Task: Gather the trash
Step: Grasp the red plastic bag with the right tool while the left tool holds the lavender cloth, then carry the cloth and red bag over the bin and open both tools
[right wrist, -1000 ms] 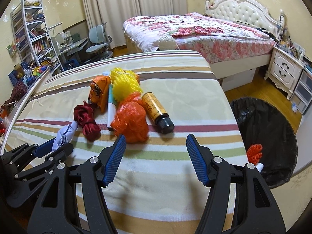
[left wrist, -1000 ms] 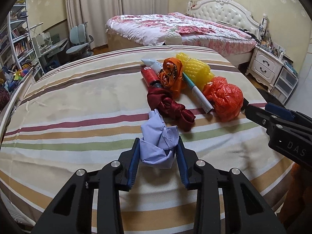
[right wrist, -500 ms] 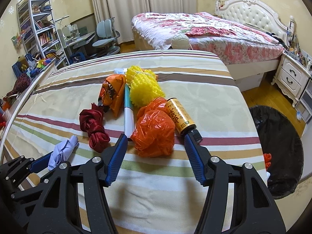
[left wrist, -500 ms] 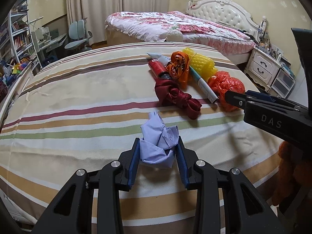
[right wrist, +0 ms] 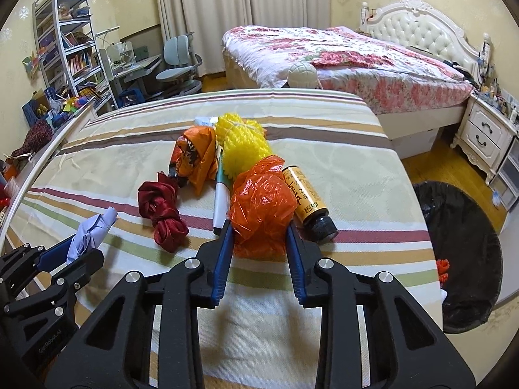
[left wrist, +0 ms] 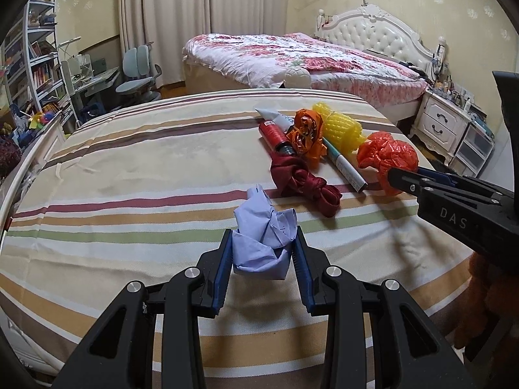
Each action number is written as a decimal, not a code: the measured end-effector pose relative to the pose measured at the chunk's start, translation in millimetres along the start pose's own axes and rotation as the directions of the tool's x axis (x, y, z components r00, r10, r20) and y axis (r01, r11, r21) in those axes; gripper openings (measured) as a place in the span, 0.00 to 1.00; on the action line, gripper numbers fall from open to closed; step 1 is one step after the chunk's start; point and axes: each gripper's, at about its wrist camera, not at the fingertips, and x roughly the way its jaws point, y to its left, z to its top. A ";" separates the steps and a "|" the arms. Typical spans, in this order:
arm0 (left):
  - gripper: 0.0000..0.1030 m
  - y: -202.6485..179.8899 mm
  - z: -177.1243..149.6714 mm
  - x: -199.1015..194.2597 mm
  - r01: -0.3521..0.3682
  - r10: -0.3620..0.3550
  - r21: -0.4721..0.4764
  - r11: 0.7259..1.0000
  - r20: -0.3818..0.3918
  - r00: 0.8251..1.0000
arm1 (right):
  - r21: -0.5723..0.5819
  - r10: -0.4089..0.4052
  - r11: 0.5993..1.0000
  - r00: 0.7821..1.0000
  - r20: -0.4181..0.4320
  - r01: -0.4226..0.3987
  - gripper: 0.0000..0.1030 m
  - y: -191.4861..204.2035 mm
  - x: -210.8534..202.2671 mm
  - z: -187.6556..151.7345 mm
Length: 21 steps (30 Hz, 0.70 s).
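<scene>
The yellow bottle's [right wrist: 306, 200] label script is too small to read, and the black-lined bin [right wrist: 460, 259] at far right is cut off. "DAS" marks the right gripper [right wrist: 259, 236], whose jaws are closing on the orange bag [right wrist: 259, 207]. The left gripper [left wrist: 262, 253] clamps the crumpled blue paper [left wrist: 262, 236] on the striped bedcover's [left wrist: 129, 168] near side.

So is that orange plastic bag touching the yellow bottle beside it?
Touching. In the right wrist view the orange plastic bag presses against the side of the yellow bottle, with no striped cloth showing between them.
</scene>
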 end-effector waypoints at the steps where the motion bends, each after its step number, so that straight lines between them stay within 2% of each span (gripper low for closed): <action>1: 0.35 0.2 1.5 0.0 -0.001 0.001 -0.001 1.000 0.002 1.000 | 0.001 0.001 1.000 1.000 0.007 -0.001 0.30 -0.6 -3.2 0.5; 11: 0.35 -4.6 21.9 -5.7 0.011 -0.010 -0.016 1.000 0.050 0.999 | 0.018 -0.053 0.998 0.995 0.088 0.052 0.30 -20.0 -39.8 2.6; 21: 0.35 -48.7 45.2 -8.7 0.087 -0.090 0.037 0.996 0.103 0.991 | 0.112 -0.174 0.981 0.973 0.151 0.158 0.30 -77.3 -74.2 1.6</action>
